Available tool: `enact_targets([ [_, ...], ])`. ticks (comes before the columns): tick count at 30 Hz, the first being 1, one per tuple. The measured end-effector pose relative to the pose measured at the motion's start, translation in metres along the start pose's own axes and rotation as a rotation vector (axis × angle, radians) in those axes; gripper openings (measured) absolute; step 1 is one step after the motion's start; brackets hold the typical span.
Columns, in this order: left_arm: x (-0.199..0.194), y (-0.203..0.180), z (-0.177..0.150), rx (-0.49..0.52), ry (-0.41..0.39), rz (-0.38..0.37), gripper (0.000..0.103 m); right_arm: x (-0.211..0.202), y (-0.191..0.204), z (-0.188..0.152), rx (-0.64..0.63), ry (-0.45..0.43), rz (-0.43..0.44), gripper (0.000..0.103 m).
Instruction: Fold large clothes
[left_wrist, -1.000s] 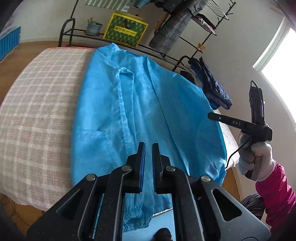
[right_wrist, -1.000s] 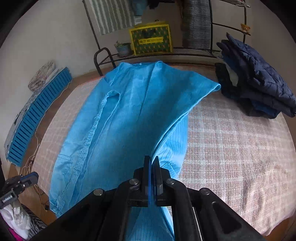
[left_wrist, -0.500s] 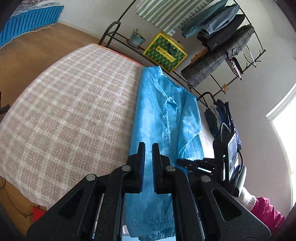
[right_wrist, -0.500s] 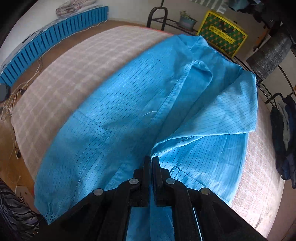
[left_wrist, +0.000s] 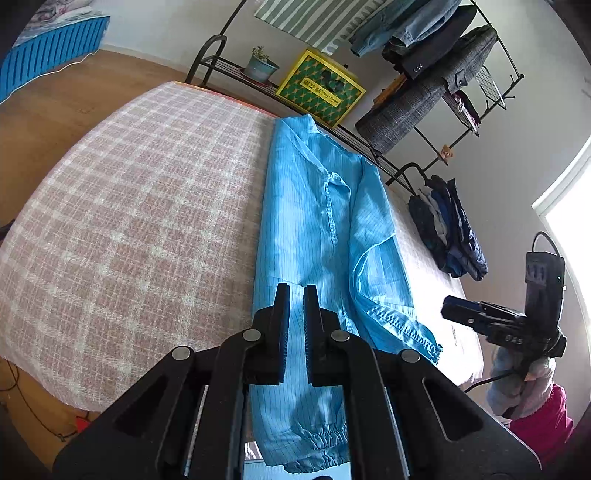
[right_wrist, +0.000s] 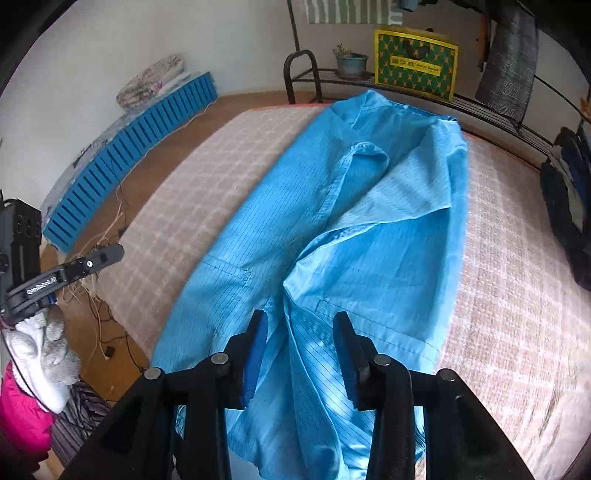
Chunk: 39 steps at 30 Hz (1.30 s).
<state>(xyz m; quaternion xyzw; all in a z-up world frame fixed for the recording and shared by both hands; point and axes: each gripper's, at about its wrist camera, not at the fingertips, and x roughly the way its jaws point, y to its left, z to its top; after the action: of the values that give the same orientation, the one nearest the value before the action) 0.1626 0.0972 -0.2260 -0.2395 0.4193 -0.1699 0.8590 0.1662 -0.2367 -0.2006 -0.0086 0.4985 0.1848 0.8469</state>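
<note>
Half the plaid bed (left_wrist: 122, 229) bare, blue coat (right_wrist: 332, 236) lengthwise, right gripper (right_wrist: 300, 354) opening.

A home bedroom: checked bed (left_wrist: 140, 206), clothes rack (left_wrist: 436, 85) (jackets hanging), wooden floor (left_wrist: 62, 103).

Landmark: I take the checked bed cover (left_wrist: 122, 229) as my reference.
Blue garment (left_wrist: 325, 236): I see it lying lengthwise along the cover's right part, its elastic cuff hanging over the near edge.
Left gripper (left_wrist: 296, 295): my jaws sit nearly together above the garment's near end; no cloth visibly pinched.
Right gripper (left_wrist: 458, 310): off the cover's right edge, in a gloved hand (left_wrist: 521, 384).
Dark clothes pile (left_wrist: 447, 229): on the cover's far right.
Yellow box (left_wrist: 321, 88): on the rack beyond the cover.
</note>
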Motion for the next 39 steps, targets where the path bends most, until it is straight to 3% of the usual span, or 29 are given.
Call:
enact_targets([
  [5, 0.020, -0.014, -0.013, 0.027, 0.077, -0.026, 0.003, -0.025, -0.065, -0.051, 0.117, 0.006, -0.037, 0.058],
  [9, 0.031, -0.031, -0.023, 0.063, 0.116, -0.036, 0.004, -0.016, -0.111, -0.085, 0.281, 0.009, 0.056, 0.064],
  [14, 0.043, -0.041, -0.030, 0.058, 0.140, -0.041, 0.004, 0.016, -0.124, -0.103, 0.344, 0.063, 0.125, 0.065],
  [15, 0.044, -0.042, -0.031, 0.059, 0.141, -0.038, 0.004, 0.023, -0.123, -0.104, 0.345, 0.068, 0.144, 0.059],
  [17, 0.046, -0.043, -0.032, 0.058, 0.141, -0.032, 0.004, 0.029, -0.116, -0.103, 0.336, 0.082, 0.182, 0.032],
  [18, 0.047, -0.044, -0.033, 0.056, 0.141, -0.029, 0.004, 0.028, -0.110, -0.104, 0.324, 0.086, 0.196, 0.011],
  [22, 0.047, -0.041, -0.032, 0.054, 0.142, -0.024, 0.004, 0.001, -0.075, -0.100, 0.221, 0.020, 0.199, 0.003],
  [26, 0.043, -0.036, -0.030, 0.039, 0.133, -0.026, 0.004, -0.010, -0.024, -0.096, 0.088, 0.018, 0.211, 0.003],
  [29, 0.039, -0.036, -0.028, 0.032, 0.120, -0.028, 0.004, 0.005, 0.015, -0.097, -0.003, 0.062, 0.252, 0.004],
  [33, 0.036, -0.040, -0.029, 0.043, 0.115, -0.034, 0.004, 0.043, 0.056, -0.108, -0.123, 0.188, 0.211, 0.032],
  [36, 0.035, -0.045, -0.033, 0.047, 0.125, -0.052, 0.004, 0.043, 0.066, -0.116, -0.181, 0.222, 0.226, 0.032],
  [39, 0.035, -0.058, -0.040, 0.068, 0.145, -0.081, 0.004, 0.022, 0.055, -0.115, -0.174, 0.198, 0.278, 0.037],
])
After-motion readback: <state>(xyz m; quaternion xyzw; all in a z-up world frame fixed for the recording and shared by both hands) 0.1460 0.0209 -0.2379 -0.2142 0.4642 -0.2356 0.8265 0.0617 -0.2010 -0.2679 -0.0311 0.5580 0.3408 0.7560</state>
